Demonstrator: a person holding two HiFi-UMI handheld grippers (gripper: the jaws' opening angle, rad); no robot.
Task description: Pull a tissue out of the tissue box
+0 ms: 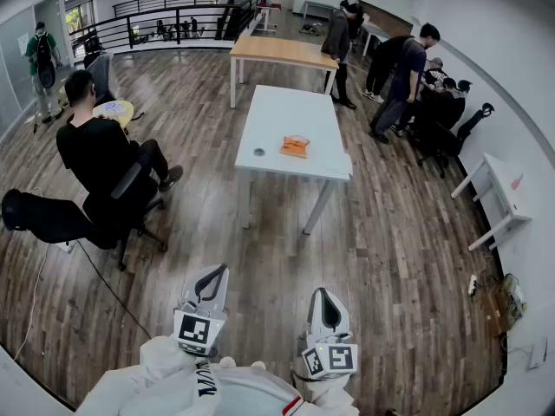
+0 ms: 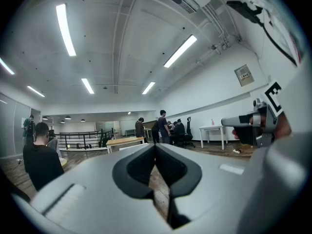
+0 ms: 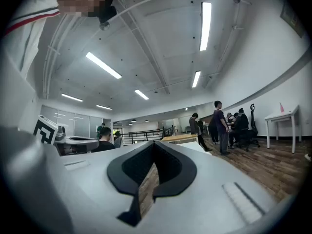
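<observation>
An orange tissue box (image 1: 295,146) lies on the white table (image 1: 286,111), well ahead of me across the wooden floor. My left gripper (image 1: 213,276) and right gripper (image 1: 324,298) are held side by side low in the head view, pointing level toward the table and far short of it. In the left gripper view the left gripper (image 2: 155,146) has its jaw tips meeting with nothing between them. The right gripper (image 3: 153,143) in its own view is shut the same way and holds nothing. The tissue box is not visible in either gripper view.
A small dark round object (image 1: 258,152) sits on the white table left of the box. A person in black (image 1: 97,156) sits on an office chair at the left. Beyond stand a wooden table (image 1: 277,52), several people (image 1: 406,69), and a white desk (image 1: 496,196) by the right wall.
</observation>
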